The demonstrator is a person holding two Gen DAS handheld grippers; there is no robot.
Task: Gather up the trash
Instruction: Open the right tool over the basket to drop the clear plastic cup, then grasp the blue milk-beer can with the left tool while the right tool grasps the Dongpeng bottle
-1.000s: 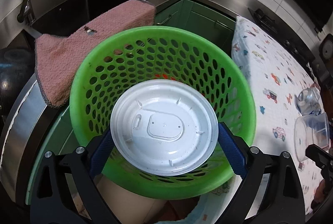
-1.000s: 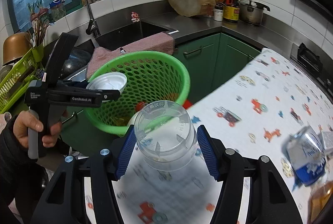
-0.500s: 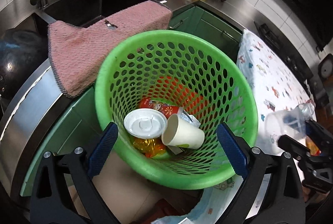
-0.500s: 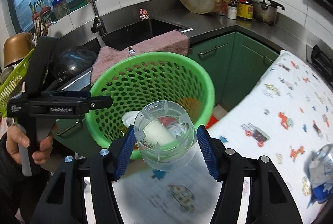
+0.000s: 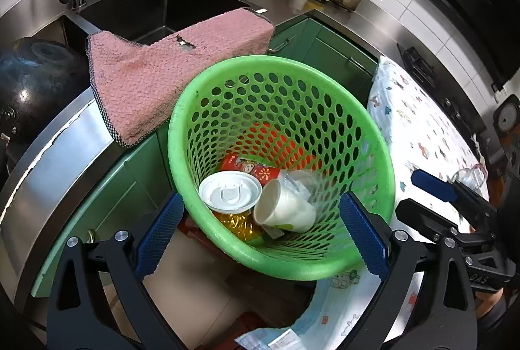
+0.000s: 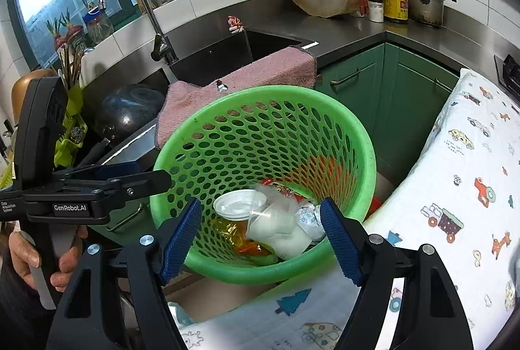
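**Clear cup lands in the basket, both grippers empty**

Looking down the right gripper (image 6: 260, 239), its jaws have just been opening and nothing sits between the blue pads now. The clear cup (image 6: 276, 226) it was carrying lies in the bottom of the green basket (image 6: 325, 102), centre of the frame, straight ahead of the fingers and below them. It's blurry (could be mid-tumble, can't tell), lying on its side over a paper cup (image 5: 286, 210), with its length running from upper left to lower right in the right wrist view. Just left of it is the white lid (image 5: 230, 192), with a red wrapper (image 5: 256, 169) behind and something yellow (image 5: 237, 224) underneath.

The left gripper (image 5: 260, 233) is spread wide too, holding nothing, hovering over the near rim of the basket. In the right view it pokes in from the left edge, with a hand (image 6: 39, 255) on its handle.

What matters next, I reckon: the leftover trash is out on the printed cloth (image 6: 471, 187), right side of both frames. A clear bit (image 5: 471, 174) shows at the right edge of the left view, beyond the right gripper. So the right hand is nearer, and it has to swing right, away from the basket.
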